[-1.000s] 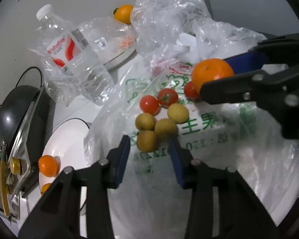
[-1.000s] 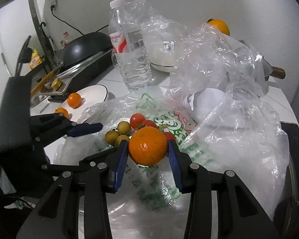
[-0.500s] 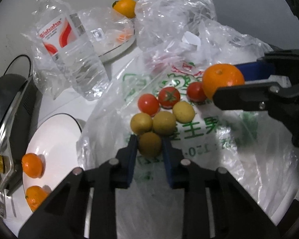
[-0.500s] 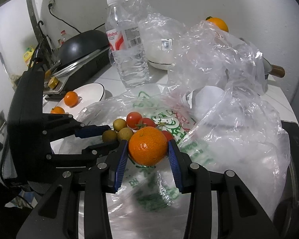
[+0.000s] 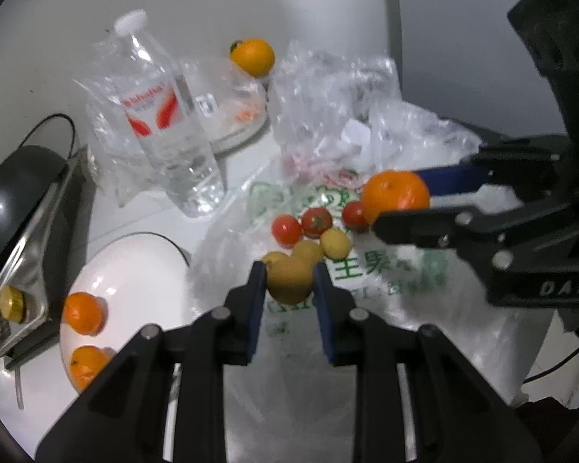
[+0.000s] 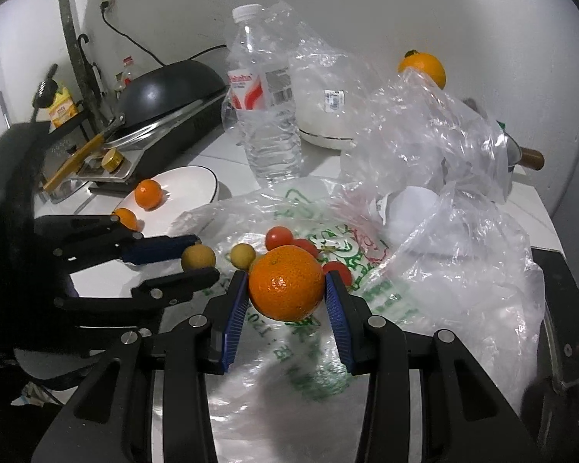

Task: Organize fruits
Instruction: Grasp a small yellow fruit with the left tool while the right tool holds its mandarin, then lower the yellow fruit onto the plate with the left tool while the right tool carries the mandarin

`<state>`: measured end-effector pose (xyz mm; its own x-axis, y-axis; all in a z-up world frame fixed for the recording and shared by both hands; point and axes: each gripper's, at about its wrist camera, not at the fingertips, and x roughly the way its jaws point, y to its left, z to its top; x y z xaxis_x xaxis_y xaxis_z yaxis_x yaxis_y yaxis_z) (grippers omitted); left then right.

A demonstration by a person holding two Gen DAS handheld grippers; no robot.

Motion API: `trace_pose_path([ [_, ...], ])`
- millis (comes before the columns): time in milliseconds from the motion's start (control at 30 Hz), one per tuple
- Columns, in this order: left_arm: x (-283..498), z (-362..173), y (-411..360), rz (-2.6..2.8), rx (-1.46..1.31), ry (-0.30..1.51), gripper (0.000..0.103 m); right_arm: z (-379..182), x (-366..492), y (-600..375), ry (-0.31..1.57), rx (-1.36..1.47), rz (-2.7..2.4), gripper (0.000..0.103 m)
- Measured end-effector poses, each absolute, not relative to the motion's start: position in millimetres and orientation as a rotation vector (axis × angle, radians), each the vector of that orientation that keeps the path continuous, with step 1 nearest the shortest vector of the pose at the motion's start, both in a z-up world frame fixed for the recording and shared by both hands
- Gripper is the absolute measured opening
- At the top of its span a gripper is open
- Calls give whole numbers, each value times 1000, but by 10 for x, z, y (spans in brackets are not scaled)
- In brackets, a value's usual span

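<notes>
My left gripper [image 5: 289,281] is shut on a small yellow-brown fruit [image 5: 289,279] and holds it just above the printed plastic bag [image 5: 386,270]. In the right wrist view the same fruit [image 6: 198,257] sits between the left gripper's blue pads. My right gripper [image 6: 285,289] is shut on a mandarin [image 6: 286,282], seen from the left as an orange ball [image 5: 395,195]. On the bag lie three cherry tomatoes [image 5: 316,222] and more yellow fruits [image 5: 336,242]. A white plate [image 5: 143,270] at the left carries two mandarins [image 5: 83,313].
A water bottle [image 5: 166,131] stands behind the bag, wrapped in clear plastic. Crumpled clear bags [image 6: 424,135] pile at the right. An orange [image 6: 422,67] rests at the back by a white lidded dish [image 6: 324,135]. A black pan on a cooker [image 6: 166,92] sits at far left.
The left gripper closed on a yellow-brown fruit and lifted it off the bag. The right gripper kept its hold on the mandarin and shifted slightly.
</notes>
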<state>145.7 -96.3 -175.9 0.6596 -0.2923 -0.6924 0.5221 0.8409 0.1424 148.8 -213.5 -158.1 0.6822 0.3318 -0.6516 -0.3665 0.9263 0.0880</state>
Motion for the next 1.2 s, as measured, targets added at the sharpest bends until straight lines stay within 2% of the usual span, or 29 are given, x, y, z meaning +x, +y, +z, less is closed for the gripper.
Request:
trace_pose_path([
  [667, 1000, -1381, -304, -393, 265, 611, 25, -1328, 1215, -1657, 688, -125, 423, 43],
  [1200, 1106, -1599, 162, -278, 262, 643, 26, -1341, 1317, -1269, 702, -169, 464, 43],
])
